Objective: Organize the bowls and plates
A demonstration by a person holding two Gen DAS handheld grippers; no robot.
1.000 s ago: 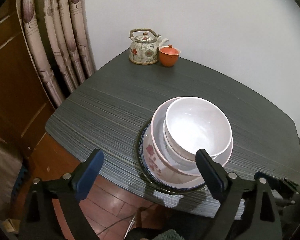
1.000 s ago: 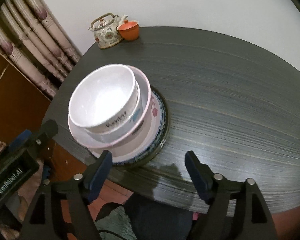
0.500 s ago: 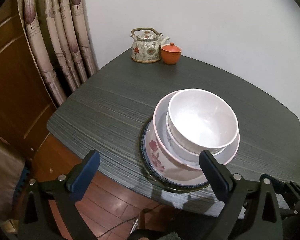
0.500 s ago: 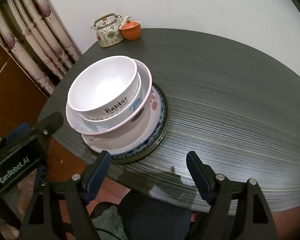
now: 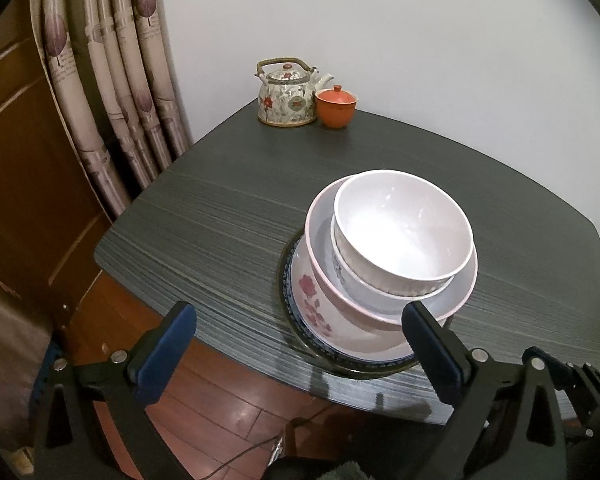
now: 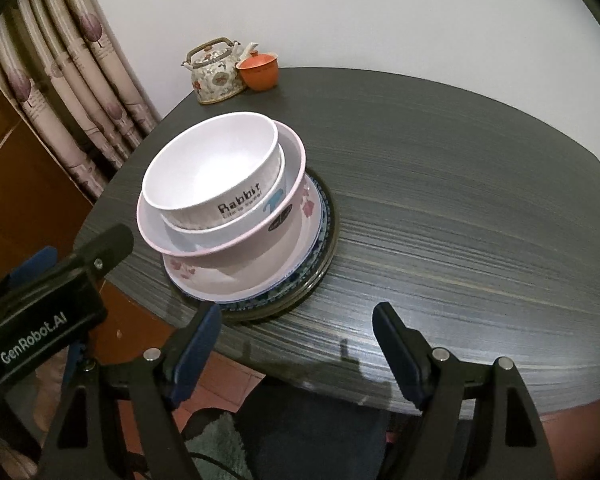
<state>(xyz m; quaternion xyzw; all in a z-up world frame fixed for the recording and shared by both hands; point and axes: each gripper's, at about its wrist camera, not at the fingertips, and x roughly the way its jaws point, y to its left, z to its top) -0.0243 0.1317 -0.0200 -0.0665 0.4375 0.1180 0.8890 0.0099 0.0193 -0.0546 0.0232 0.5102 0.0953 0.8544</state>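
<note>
Nested stack of bowls and plates near the front edge of a dark table (image 6: 440, 208).

A white bowl (image 6: 212, 168) marked "Rabbit" sits in a second bowl, inside a pink-rimmed bowl (image 6: 288, 216), on a floral plate (image 5: 312, 296) over a blue-rimmed plate (image 6: 300, 276). Left gripper (image 5: 300, 354) and right gripper (image 6: 296, 344) hover at the table edge, jaws wide apart, holding nothing. A teapot (image 5: 286, 96) and orange lidded cup (image 5: 336, 106) stand at the far corner.

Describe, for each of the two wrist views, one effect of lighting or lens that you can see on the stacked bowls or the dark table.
Left wrist view: soft glare whitens the inside of the top white bowl, and the dark striped table bulges under fisheye distortion. Right wrist view: faint finger shadows fall on the table's near edge, and the image corners are black.
</note>
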